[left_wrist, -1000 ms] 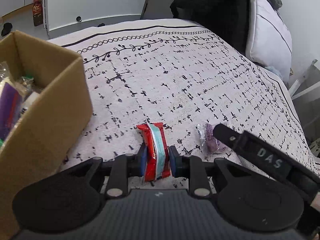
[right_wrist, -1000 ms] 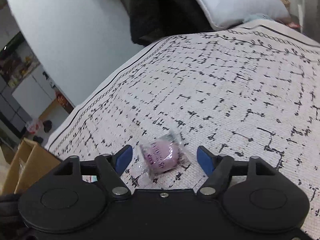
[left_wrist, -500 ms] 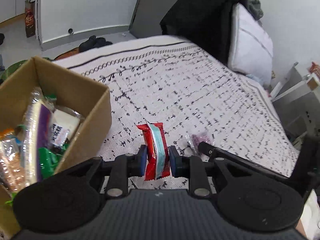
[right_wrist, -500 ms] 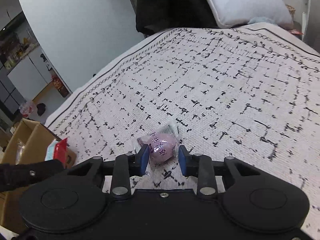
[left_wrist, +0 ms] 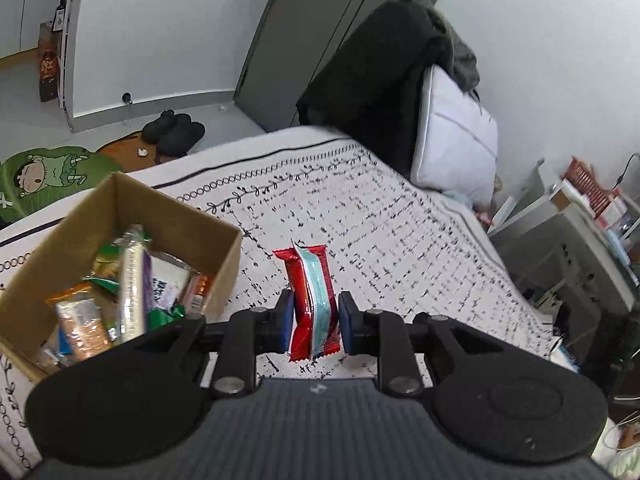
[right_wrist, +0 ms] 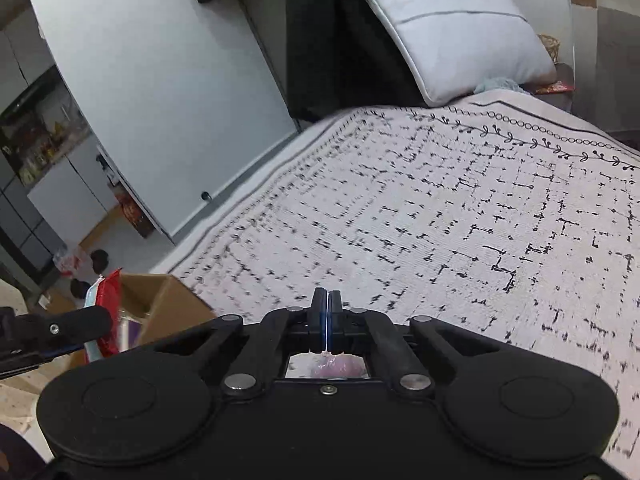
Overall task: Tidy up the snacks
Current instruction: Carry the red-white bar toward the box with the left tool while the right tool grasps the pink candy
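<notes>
My left gripper (left_wrist: 314, 322) is shut on a red packet with a pale blue stripe (left_wrist: 312, 304), held upright above the bedspread, just right of the open cardboard box (left_wrist: 224, 280) that holds several snacks. In the right wrist view the same packet (right_wrist: 108, 300) and a left finger (right_wrist: 60, 326) show at the left edge, in front of the box (right_wrist: 168, 308). My right gripper (right_wrist: 327, 308) has its jaws closing tight on the thin clear wrapper edge of the pink snack (right_wrist: 334, 366). The snack hangs below the pads, glimpsed through the gap in the gripper body.
A black-and-white patterned bedspread (left_wrist: 380, 240) lies under both grippers. A grey pillow (left_wrist: 452, 140) and dark clothing (left_wrist: 368, 80) are at the far end. White shelving (left_wrist: 580, 248) stands off the right side. Black slippers (left_wrist: 172, 132) lie on the floor.
Both grippers have risen off the bed. The right jaws closed on the pink snack and lifted it. The left carried the red packet up beside the box, whose inside now shows.
</notes>
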The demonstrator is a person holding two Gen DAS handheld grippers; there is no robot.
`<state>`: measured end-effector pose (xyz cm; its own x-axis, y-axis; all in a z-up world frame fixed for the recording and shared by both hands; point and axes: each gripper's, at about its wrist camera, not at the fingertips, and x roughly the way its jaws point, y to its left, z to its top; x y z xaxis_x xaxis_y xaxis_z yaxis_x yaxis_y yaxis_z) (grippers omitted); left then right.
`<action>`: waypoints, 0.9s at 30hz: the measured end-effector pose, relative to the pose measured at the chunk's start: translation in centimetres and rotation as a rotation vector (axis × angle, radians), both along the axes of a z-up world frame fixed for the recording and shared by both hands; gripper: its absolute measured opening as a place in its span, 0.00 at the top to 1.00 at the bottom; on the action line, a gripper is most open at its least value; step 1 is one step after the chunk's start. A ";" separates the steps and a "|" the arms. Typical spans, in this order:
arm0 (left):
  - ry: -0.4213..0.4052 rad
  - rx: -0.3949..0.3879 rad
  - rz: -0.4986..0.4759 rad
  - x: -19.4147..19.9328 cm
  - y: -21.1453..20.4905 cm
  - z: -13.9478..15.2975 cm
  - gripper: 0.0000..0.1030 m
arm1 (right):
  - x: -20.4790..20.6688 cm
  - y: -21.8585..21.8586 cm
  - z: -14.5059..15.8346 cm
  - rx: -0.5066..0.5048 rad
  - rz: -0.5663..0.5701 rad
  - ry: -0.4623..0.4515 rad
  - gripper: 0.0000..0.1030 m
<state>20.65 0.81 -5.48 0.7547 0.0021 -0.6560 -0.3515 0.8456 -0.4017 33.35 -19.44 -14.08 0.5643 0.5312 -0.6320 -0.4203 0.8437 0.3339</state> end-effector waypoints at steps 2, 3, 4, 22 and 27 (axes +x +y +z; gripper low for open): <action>-0.012 -0.005 0.006 -0.7 0.3 0.5 0.78 | -0.8 0.2 0.2 -0.017 0.001 -0.009 1.00; -0.016 -0.012 0.009 -1.0 0.5 0.6 0.78 | -1.0 0.4 0.1 -0.021 0.003 -0.001 1.00; -0.017 -0.017 0.012 -1.3 0.7 0.6 0.78 | -1.1 0.5 0.0 -0.024 0.005 0.012 1.00; 0.033 -0.062 0.183 -4.3 7.0 -1.1 0.78 | -4.1 4.3 -3.9 -0.136 0.040 0.110 0.38; 0.067 -0.067 0.220 -4.1 7.7 -2.0 0.78 | -3.4 5.7 -5.3 -0.207 0.037 0.118 0.30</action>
<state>16.50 8.54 -7.52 0.6959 0.1166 -0.7086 -0.5520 0.7181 -0.4239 30.00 -13.78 -19.40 0.4626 0.4019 -0.7902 -0.4202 0.8843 0.2038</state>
